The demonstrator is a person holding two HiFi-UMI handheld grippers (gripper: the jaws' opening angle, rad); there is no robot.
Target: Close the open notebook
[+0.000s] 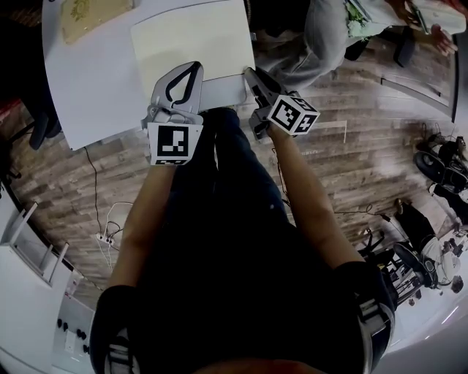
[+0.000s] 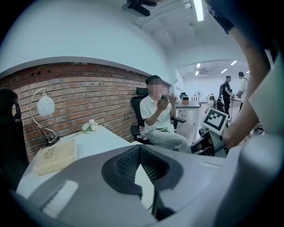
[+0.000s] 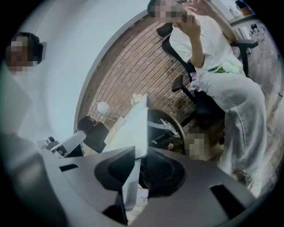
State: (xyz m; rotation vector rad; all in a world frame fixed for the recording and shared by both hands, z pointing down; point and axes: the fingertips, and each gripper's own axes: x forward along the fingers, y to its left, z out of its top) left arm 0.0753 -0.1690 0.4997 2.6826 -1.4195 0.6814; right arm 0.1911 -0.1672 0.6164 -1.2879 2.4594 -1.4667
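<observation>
- Notebook [image 1: 194, 40]: lies flat on the white table [image 1: 88, 95], at its near right part, close to the person. It shows one plain cream face. No centre fold can be made out from the head view, so I cannot tell whether it is open or shut.
- Left gripper [image 1: 196, 66]: its tip is over the notebook's near edge. In its own view the left gripper [image 2: 140, 147] is clenched, the tips meeting in a point. Only a pale surface shows through the loop behind them, with nothing gripped. Contact with the notebook cannot be told.
- Right gripper [image 1: 252, 73]: sits at the notebook's near right corner, where the table edge runs. In its own view the right gripper [image 3: 141, 148] is clamped on a pale slab [image 3: 131, 177] seen edge-on, which fills the narrow gap between the pads. Whether that is the notebook's corner or the table's rim is unclear.
- Marker cubes: the left one [image 1: 175, 142] faces up just behind its gripper, and the right one [image 1: 292, 113] is tilted.
- Tan book [image 1: 88, 14]: at the table's far left, well apart from the notebook.
- Far end of the table, left gripper view: a globe lamp [image 2: 45, 106] and white flowers [image 2: 91, 126] against a brick wall [image 2: 88, 97].
- Seated person [image 2: 157, 119]: in an office chair beyond the table, hands raised.
- Floor [image 1: 351, 146]: wood planks.
</observation>
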